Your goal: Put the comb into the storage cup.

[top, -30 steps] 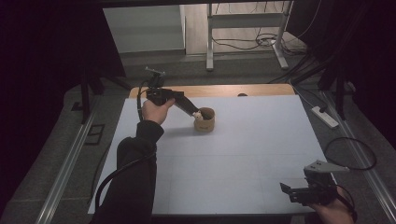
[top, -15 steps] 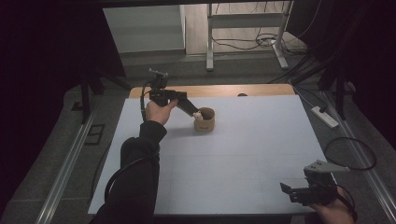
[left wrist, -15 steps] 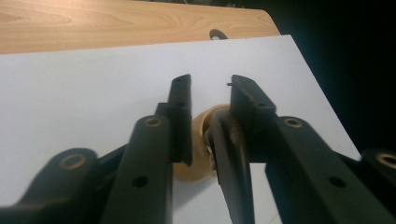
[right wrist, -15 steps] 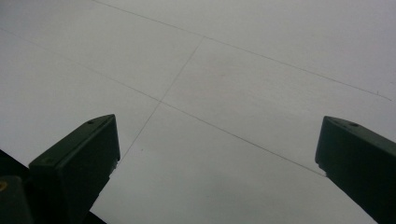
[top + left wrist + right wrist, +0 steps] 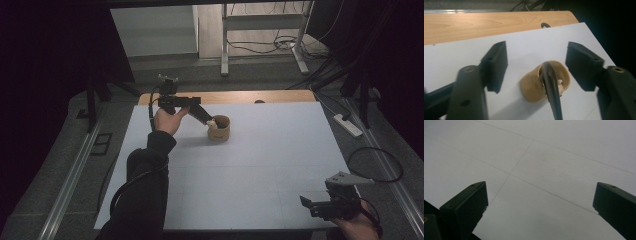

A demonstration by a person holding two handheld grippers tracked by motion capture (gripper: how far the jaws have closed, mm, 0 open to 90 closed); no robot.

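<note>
I'm holding the left gripper [image 5: 534, 65] over the cup [image 5: 544, 83] near the table's [image 5: 260, 170] far edge, jaws just opening off a dark spoon [image 5: 551, 87]; it looks light, stiff; grip its handle.

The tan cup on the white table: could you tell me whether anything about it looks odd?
Nothing is spilled. The tan cup stands upright with a small pale thing inside and a dark curved cable crossing it. The left tongs have just been opening, clear of it.
</note>
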